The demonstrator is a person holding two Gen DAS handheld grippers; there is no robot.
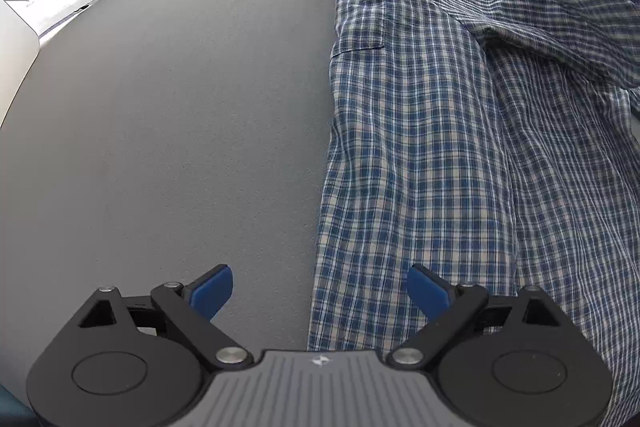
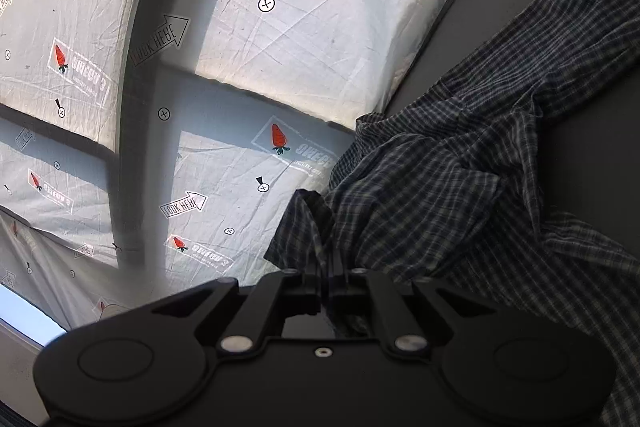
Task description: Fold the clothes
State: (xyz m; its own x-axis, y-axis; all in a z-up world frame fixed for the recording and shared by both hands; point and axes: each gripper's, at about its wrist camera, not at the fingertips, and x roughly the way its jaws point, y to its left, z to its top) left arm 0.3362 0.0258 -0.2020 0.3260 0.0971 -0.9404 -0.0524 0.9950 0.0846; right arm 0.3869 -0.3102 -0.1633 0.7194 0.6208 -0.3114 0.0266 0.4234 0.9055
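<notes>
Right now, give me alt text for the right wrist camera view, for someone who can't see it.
The right claw is shut on a bunched fold of a dark plaid shirt, which trails off to the right over a grey table. Behind and to the left lies a pale sheet printed with carrots and "look here" arrows.

Fisheye warp, blown-out top, window-frame shadows

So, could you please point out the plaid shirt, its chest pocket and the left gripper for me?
plaid shirt (image 1: 420, 155): left wrist view, flat front panel.
chest pocket (image 1: 360, 27): left wrist view, middle of the pocket patch.
left gripper (image 1: 320, 287): left wrist view, midway between the blue fingertips, jaws open.
</notes>
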